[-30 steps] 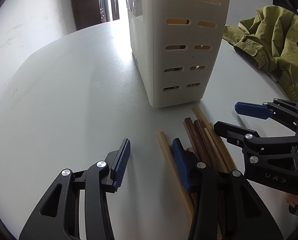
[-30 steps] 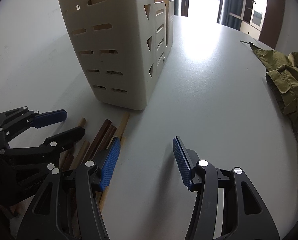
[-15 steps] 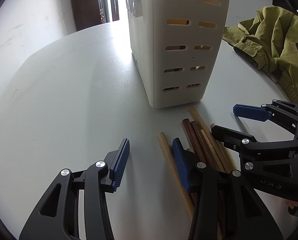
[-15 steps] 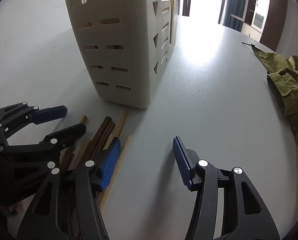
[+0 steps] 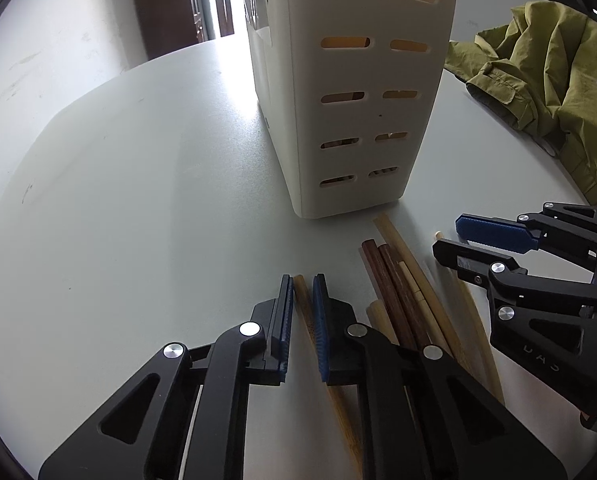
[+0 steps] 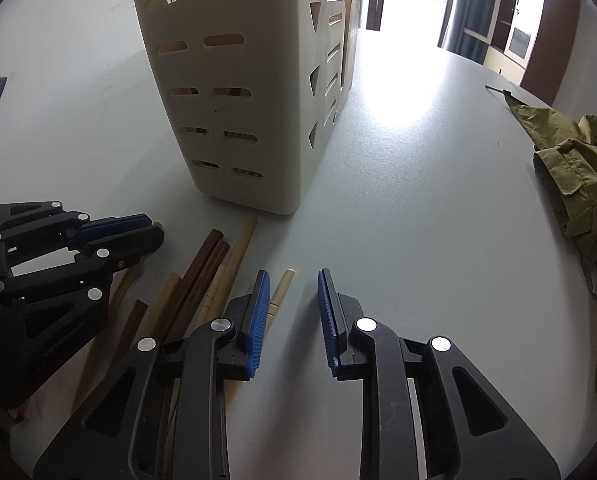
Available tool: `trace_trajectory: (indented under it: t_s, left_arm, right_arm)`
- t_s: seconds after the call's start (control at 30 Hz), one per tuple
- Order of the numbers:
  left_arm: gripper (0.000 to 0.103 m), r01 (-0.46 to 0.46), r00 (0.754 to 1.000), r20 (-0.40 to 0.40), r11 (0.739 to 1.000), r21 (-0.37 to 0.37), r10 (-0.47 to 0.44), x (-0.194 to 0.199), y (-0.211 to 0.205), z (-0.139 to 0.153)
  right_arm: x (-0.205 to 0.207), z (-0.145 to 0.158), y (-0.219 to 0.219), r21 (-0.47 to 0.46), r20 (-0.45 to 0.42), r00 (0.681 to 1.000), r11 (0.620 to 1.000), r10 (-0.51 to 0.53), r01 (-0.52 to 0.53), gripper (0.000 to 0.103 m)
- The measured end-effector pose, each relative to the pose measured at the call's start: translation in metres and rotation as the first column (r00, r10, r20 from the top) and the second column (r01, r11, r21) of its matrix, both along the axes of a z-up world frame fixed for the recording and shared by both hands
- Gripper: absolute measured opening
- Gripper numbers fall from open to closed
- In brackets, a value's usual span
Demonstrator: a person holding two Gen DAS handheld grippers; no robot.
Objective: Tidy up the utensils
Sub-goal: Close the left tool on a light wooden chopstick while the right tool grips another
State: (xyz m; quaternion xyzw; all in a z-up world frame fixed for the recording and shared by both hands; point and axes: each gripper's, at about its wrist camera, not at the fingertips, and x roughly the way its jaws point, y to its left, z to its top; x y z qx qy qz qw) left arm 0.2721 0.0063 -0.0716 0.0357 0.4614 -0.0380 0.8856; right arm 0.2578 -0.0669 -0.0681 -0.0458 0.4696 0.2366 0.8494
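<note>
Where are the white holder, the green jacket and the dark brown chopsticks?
Holder (image 5: 362, 120): left wrist view, slotted front wall.
Jacket (image 5: 538, 80): left wrist view, crumpled middle.
Dark chopsticks (image 5: 394, 284): left wrist view, mid shaft.

Pale grey table (image 5: 146, 200) is carrying everything. Tall cream slotted utensil holder (image 5: 354, 92) is standing upright on it, with a second cream container (image 6: 344, 40) sitting directly behind. Loose chopsticks (image 5: 398, 284), some light bamboo and some dark brown, are lying flat in a fanned pile just in front of the holder's base, tips nearly touching it. Crumpled olive-green jacket (image 5: 546, 68) is lying on the table's right side, well apart from the chopsticks.
</note>
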Motion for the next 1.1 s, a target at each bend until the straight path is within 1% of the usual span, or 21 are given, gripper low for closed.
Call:
trace_trajectory:
  t_s: [0.03, 0.1, 0.27, 0.37, 0.53, 0.73, 0.97, 1.1]
  left_arm:
    - [0.008, 0.001, 1.000, 0.000, 1.000, 0.004, -0.001, 0.001, -0.001, 0.000]
    - [0.007, -0.001, 1.000, -0.002, 1.000, 0.003, 0.001, 0.001, -0.001, 0.000]
    - [0.006, -0.009, 1.000, 0.007, 1.000, 0.007, 0.009, 0.001, 0.000, 0.003]
    - [0.006, -0.015, 0.999, 0.038, 1.000, -0.009, 0.016, -0.004, 0.003, 0.018]
    - [0.006, -0.013, 0.992, 0.122, 0.999, -0.042, 0.018, -0.016, 0.006, 0.054]
    - [0.006, -0.005, 0.975, 0.219, 0.997, -0.077, 0.022, -0.036, 0.009, 0.093]
    - [0.006, -0.005, 0.951, 0.306, 0.995, -0.097, 0.034, -0.055, 0.013, 0.123]
    - [0.006, -0.007, 0.931, 0.362, 0.994, -0.109, 0.046, -0.066, 0.012, 0.141]
  right_arm:
    - [0.001, 0.000, -0.001, 0.015, -0.008, 1.000, 1.000, -0.014, 0.014, 0.008]
    - [0.000, 0.000, 0.000, 0.014, -0.002, 1.000, 1.000, -0.011, 0.011, 0.006]
    - [0.002, 0.002, 0.000, 0.031, -0.022, 1.000, 0.999, -0.008, 0.008, 0.006]
    - [0.001, 0.007, -0.003, 0.061, -0.037, 0.999, 0.998, 0.003, -0.001, 0.005]
    - [-0.003, 0.036, -0.010, 0.106, 0.014, 1.000, 0.994, 0.001, -0.002, 0.005]
    - [-0.017, 0.069, -0.014, 0.168, 0.083, 0.997, 0.986, 0.010, -0.024, 0.005]
    - [-0.028, 0.098, -0.010, 0.223, 0.159, 0.987, 0.973, 0.019, -0.054, 0.005]
    - [-0.029, 0.120, -0.015, 0.274, 0.203, 0.979, 0.960, 0.001, -0.058, 0.005]
